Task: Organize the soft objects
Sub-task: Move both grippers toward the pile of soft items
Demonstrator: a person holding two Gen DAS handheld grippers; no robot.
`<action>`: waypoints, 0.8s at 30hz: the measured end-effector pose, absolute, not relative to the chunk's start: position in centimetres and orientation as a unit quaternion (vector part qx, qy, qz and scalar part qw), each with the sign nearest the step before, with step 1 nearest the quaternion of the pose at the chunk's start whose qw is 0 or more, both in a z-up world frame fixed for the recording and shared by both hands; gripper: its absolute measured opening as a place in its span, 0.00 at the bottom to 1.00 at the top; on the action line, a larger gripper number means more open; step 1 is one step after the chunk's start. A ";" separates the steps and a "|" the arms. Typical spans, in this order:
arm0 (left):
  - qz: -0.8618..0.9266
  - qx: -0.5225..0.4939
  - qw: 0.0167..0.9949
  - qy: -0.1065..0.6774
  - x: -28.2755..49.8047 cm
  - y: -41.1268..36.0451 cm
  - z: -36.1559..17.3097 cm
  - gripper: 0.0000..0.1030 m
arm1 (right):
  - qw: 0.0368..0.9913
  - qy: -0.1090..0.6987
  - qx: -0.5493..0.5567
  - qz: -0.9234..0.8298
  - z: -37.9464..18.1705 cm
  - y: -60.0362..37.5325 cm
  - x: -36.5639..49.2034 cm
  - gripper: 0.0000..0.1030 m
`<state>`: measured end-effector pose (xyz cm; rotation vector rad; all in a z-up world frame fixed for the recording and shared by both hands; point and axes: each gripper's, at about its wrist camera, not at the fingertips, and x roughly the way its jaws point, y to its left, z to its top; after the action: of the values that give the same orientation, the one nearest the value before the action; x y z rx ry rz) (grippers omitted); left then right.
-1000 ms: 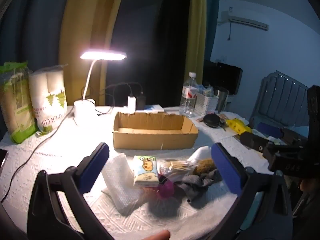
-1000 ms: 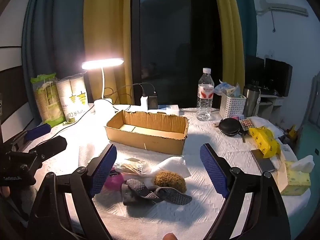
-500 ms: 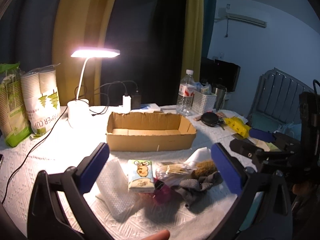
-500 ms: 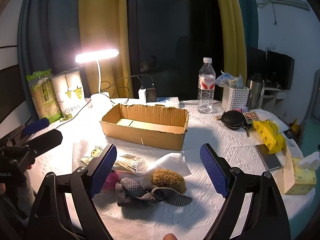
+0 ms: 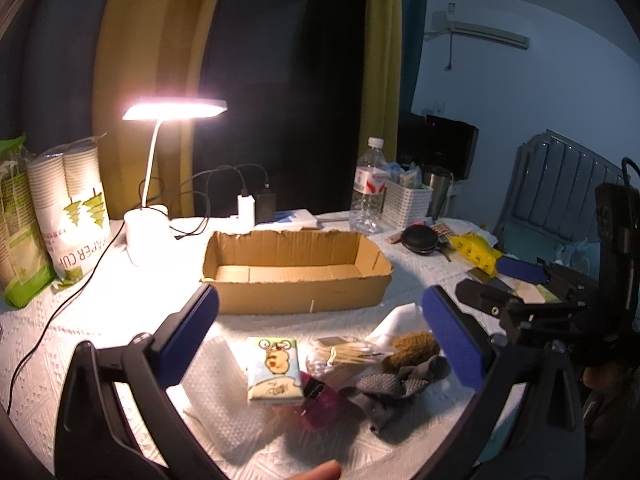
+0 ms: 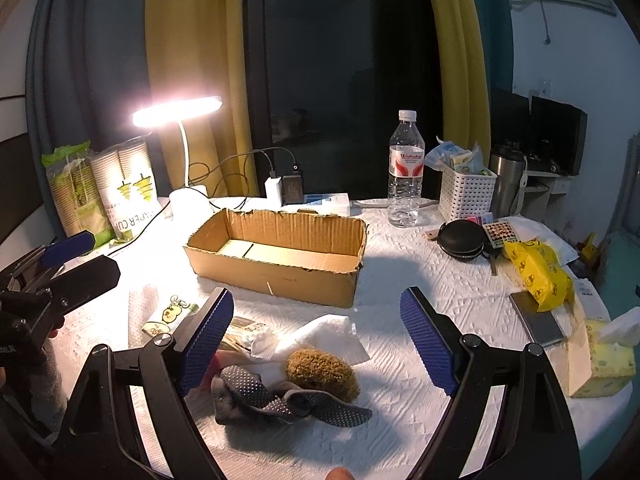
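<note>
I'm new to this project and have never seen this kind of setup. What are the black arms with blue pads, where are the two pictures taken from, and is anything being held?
No robot here: a person carries a hand-held gripper in each hand, each with a fisheye camera looking along its two blue-padded fingers. One picture comes from the left hand-held gripper, the other from the right hand-held gripper; each also shows in the other's view. Both are open and hold nothing. On the white table cover stands an empty cardboard box. In front of it lies a pile: grey dotted socks, a brown fuzzy ball, white tissue, a cartoon tissue pack and bubble wrap. A lit desk lamp and water bottle stand behind.
</note>
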<state>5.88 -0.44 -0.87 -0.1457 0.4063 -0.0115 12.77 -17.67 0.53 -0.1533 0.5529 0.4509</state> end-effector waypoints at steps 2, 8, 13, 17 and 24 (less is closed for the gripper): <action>-0.004 -0.073 0.976 0.204 6.2 -0.4 -0.8 1.00 | 0.934 0.270 -0.076 0.222 0.5 -17.7 12.9 0.85; -0.004 -0.077 0.975 0.209 6.5 -0.2 -1.0 1.00 | 0.934 0.271 -0.077 0.220 0.5 -17.6 13.0 0.85; -0.006 -0.076 0.975 0.210 6.6 -0.2 -0.9 1.00 | 0.934 0.271 -0.077 0.220 0.5 -17.7 13.1 0.85; 0.005 -0.068 0.975 0.210 6.6 -0.3 -0.9 1.00 | 0.933 0.272 -0.077 0.221 0.5 -17.7 13.2 0.85; 0.004 -0.067 0.976 0.206 6.2 -0.4 -1.1 1.00 | 0.934 0.270 -0.079 0.221 0.4 -17.9 13.1 0.85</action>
<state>6.18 -0.42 -1.12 -0.1353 0.4163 0.0085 13.15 -17.88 0.41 -0.1606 0.5529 0.4524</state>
